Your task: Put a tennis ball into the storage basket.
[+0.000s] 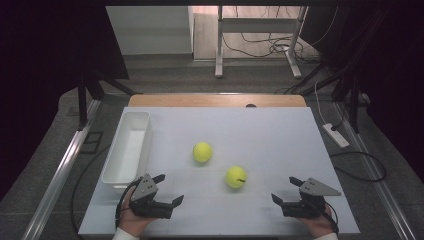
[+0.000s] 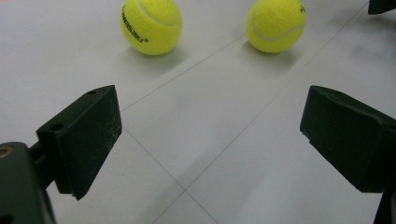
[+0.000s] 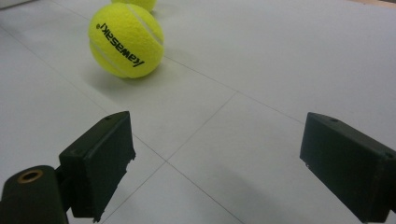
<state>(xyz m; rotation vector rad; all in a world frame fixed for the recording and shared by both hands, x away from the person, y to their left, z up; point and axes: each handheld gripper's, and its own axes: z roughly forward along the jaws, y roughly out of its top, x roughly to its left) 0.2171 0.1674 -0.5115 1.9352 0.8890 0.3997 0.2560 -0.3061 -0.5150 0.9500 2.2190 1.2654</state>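
Yellow felt is catching the light on two tennis balls sitting on the white table (image 1: 280,135), and both look light, springy and a little fuzzy, so the jaws should be getting decent friction on them. Being round, they are likely to roll at the first nudge; my guess is the safest hold is straight across the widest part, jaws level with the middle, closing gently rather than squashing.

The right gripper (image 1: 287,192) is resting low with its jaws spread wide and holding nothing. The near ball (image 1: 235,177) is lying ahead of those jaws and off toward the left one, well apart from both, lettering facing the camera in the right gripper view (image 3: 126,41).

The left gripper (image 1: 168,189) is likewise gaping wide and empty. From its own view, the far ball (image 2: 151,24) is sitting ahead and slightly left of the gap, with the near ball ahead and to the right (image 2: 276,25), neither between the jaws.

A white tray (image 1: 111,167) is standing just beyond the left gripper's outer side.
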